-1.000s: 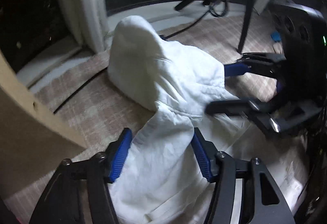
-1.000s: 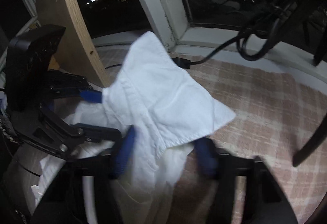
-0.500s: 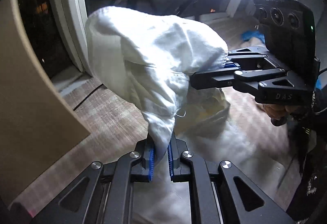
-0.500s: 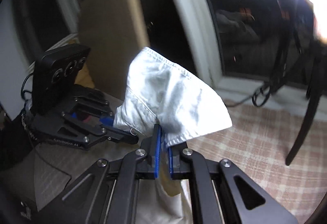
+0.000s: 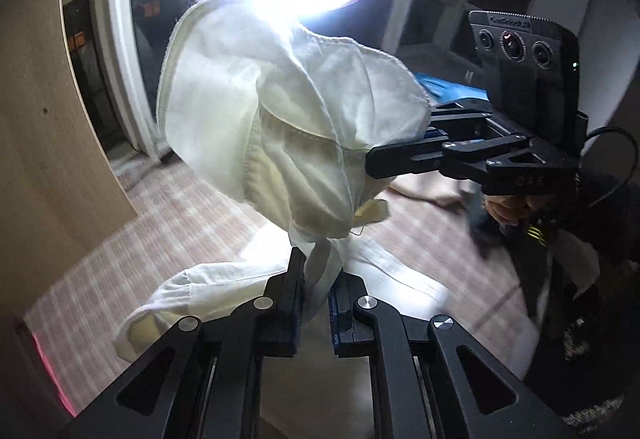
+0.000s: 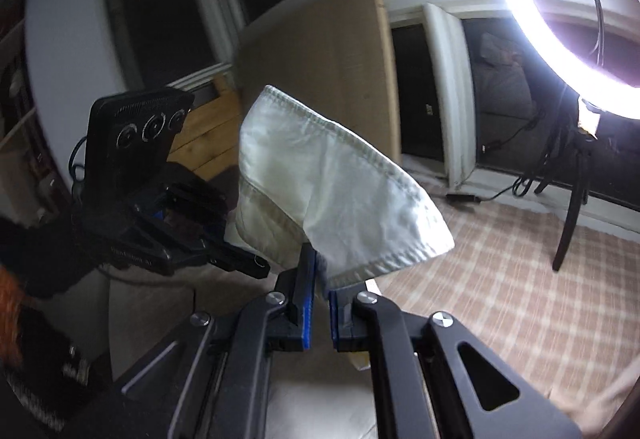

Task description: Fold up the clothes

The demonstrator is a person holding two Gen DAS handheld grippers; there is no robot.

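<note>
Left gripper (image 5: 316, 303) pinched on a bunched fold of the thin white cotton garment (image 5: 288, 111); right gripper (image 6: 320, 291) clamped on its hemmed edge. Garment raised off the beige checked rug (image 6: 500, 279), spanning roughly left to right between both claws, lower part probably trailing nearer.

White garment (image 5: 280, 111) above the black left gripper (image 5: 316, 303) with blue pads (image 5: 333, 315); beige-and-cream checked carpet (image 6: 500, 279) beyond the right gripper (image 6: 320, 295).
</note>
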